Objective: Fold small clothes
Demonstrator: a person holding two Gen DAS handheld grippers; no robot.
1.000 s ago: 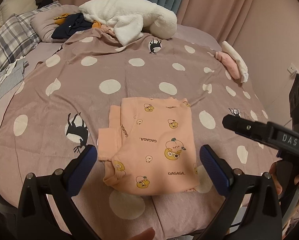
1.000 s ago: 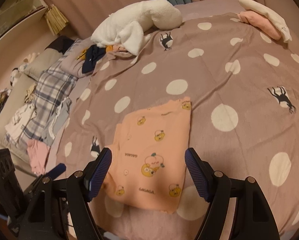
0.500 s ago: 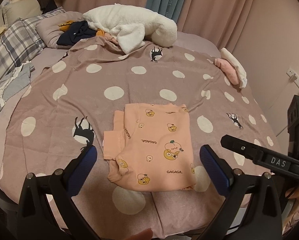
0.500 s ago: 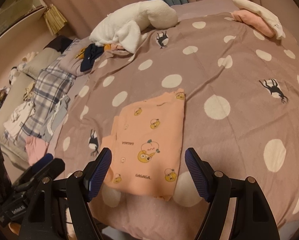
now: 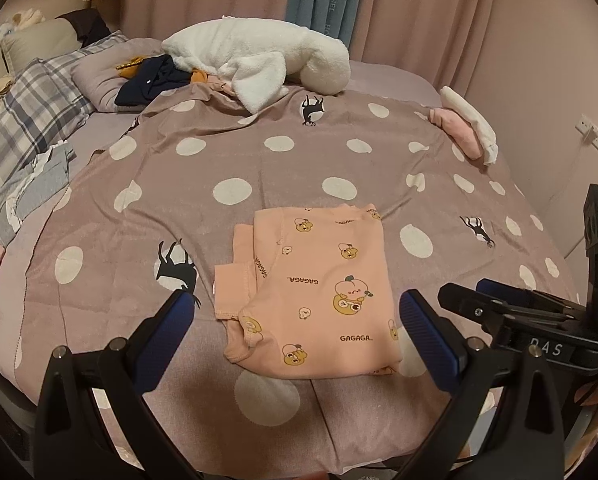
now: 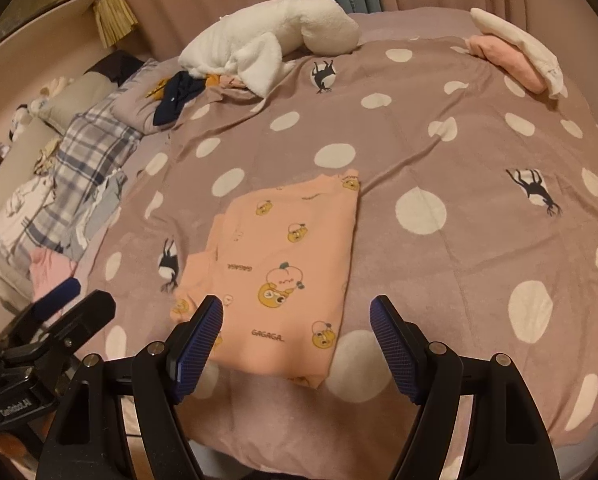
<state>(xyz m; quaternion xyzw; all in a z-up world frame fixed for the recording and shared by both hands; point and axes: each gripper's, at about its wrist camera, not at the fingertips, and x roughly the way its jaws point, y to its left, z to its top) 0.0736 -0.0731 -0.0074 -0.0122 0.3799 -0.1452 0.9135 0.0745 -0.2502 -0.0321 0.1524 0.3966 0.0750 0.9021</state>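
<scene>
A small peach shirt (image 5: 315, 284) with cartoon prints lies folded flat on the mauve polka-dot bedspread (image 5: 227, 192), a sleeve showing at its left side. It also shows in the right wrist view (image 6: 283, 268). My left gripper (image 5: 295, 320) is open and empty, held above the shirt's near edge. My right gripper (image 6: 297, 332) is open and empty, also over the near edge. The right gripper shows at the right of the left wrist view (image 5: 531, 312); the left gripper shows at the lower left of the right wrist view (image 6: 47, 328).
A white fluffy blanket (image 5: 259, 56) and dark clothes (image 5: 151, 80) lie at the bed's far end. A folded pink and white stack (image 5: 467, 128) sits far right. Plaid pillows and loose clothes (image 5: 23, 128) lie at left. Curtains and a wall stand behind.
Both grippers have drawn back and up from the shirt, which looks smaller and farther away. The shirt has not moved. Both grippers stay open.
</scene>
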